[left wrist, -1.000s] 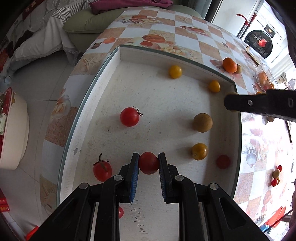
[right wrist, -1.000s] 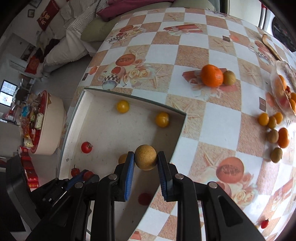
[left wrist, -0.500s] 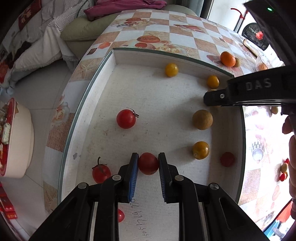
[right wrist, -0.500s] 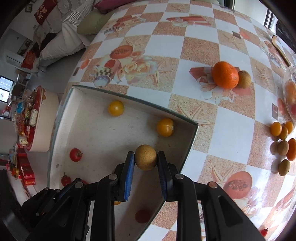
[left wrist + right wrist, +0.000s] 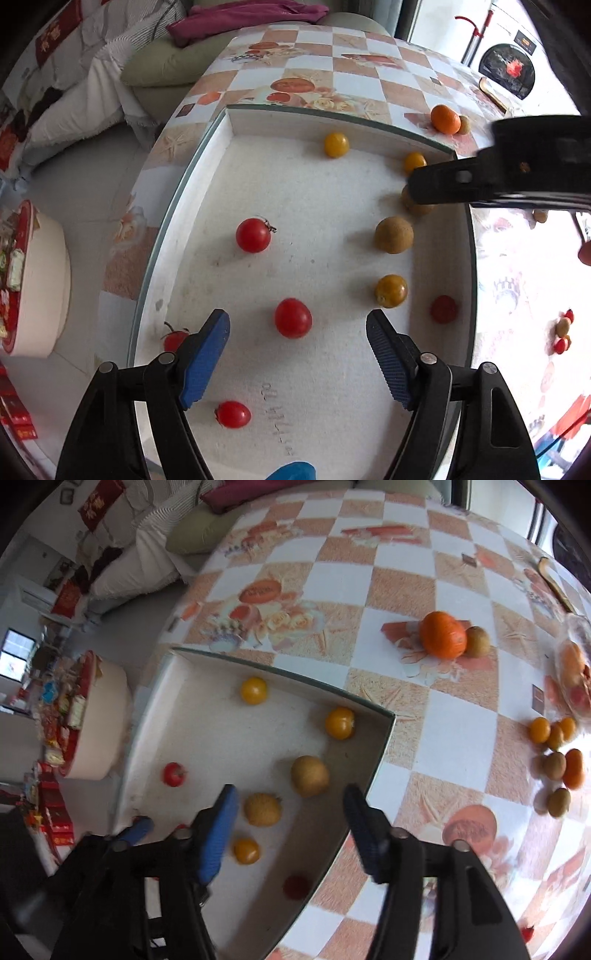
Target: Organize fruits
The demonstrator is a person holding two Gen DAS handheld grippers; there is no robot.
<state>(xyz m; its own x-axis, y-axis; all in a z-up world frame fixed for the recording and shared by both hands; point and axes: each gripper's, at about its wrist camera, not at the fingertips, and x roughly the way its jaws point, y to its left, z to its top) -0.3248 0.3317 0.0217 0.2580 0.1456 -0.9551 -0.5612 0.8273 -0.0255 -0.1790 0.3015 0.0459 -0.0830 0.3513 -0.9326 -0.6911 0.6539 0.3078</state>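
Both grippers hung over the white tray (image 5: 192, 206) with their jaws spread wide and nothing between them. Below the left gripper (image 5: 297, 345) a red tomato (image 5: 293, 318) lay free on the tray floor, with three more red ones near it: one (image 5: 253, 235) farther in, one (image 5: 232, 414) close under the jaws, and one (image 5: 173, 338) partly hidden behind the left jaw. Ahead of the right gripper (image 5: 290, 812) sat two brown round fruits (image 5: 309, 775), one just beyond the other (image 5: 262, 808). Yellow tomatoes (image 5: 253, 689) stood along the far wall and the right side. The tray seemed to be filling by kind, reds on the left, yellows and browns on the right, so the sorting looked well under way. It was not finished: on the checked worktop (image 5: 454, 716) outside the tray there remained an orange (image 5: 442, 634) touching a small brown fruit (image 5: 477, 641), and a loose cluster of small orange and brown fruits (image 5: 556, 755) well apart to the right. A glass dish (image 5: 574, 672) at the edge also held fruit, too blurred to name.
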